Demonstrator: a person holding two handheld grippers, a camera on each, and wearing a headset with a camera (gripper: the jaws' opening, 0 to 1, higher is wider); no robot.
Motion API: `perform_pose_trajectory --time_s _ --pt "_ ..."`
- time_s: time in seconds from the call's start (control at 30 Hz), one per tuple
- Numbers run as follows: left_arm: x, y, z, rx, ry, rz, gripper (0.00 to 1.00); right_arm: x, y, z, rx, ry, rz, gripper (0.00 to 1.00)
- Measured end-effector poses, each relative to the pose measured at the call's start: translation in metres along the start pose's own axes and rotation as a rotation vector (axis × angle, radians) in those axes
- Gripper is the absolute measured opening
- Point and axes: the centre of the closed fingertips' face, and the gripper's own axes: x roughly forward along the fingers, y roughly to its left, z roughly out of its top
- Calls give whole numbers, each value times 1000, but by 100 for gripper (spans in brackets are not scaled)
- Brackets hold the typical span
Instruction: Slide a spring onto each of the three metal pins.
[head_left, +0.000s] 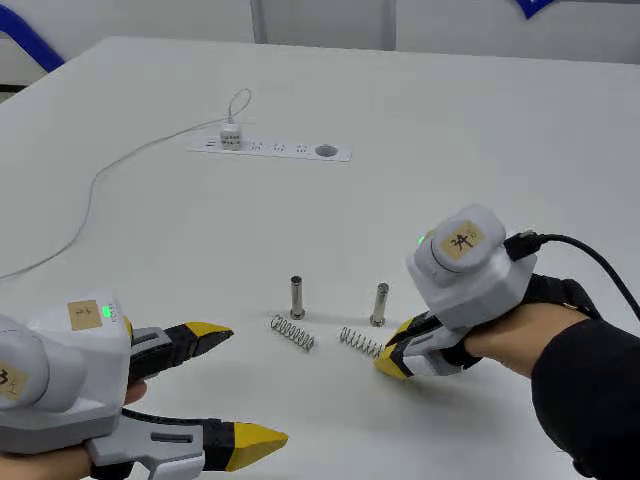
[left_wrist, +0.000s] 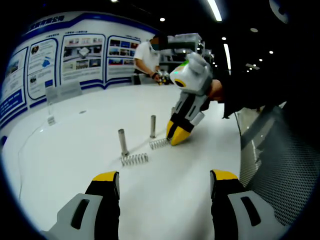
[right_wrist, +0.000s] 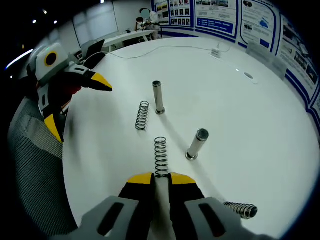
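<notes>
Now, right claw (right_wrist: 160, 178) pinching end of spring (right_wrist: 160, 155), left claw (left_wrist: 165, 175) gaping wide

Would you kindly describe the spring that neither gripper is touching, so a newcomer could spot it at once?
On the white table, nearer than the power strip, the left-hand pin and right-hand pin stand upright in the head view. The free spring lies at the left-hand pin's foot. The second spring, by contrast, has one end in the right gripper.
</notes>
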Motion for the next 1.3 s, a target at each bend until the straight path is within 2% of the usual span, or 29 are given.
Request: perform_pose_trajectory --time_s 0.2,0.83,1.3 --pt "0 -1 -1 5 7 -2 75 -3 -1 1 1 -11 -6 12" --pt "0 -2 3 16 -6 -3 75 -33 -2 17 -18 -45 -56 11" --pt "-1 -1 6 21 -17 -1 75 -44 -5 17 -5 -24 -65 11"
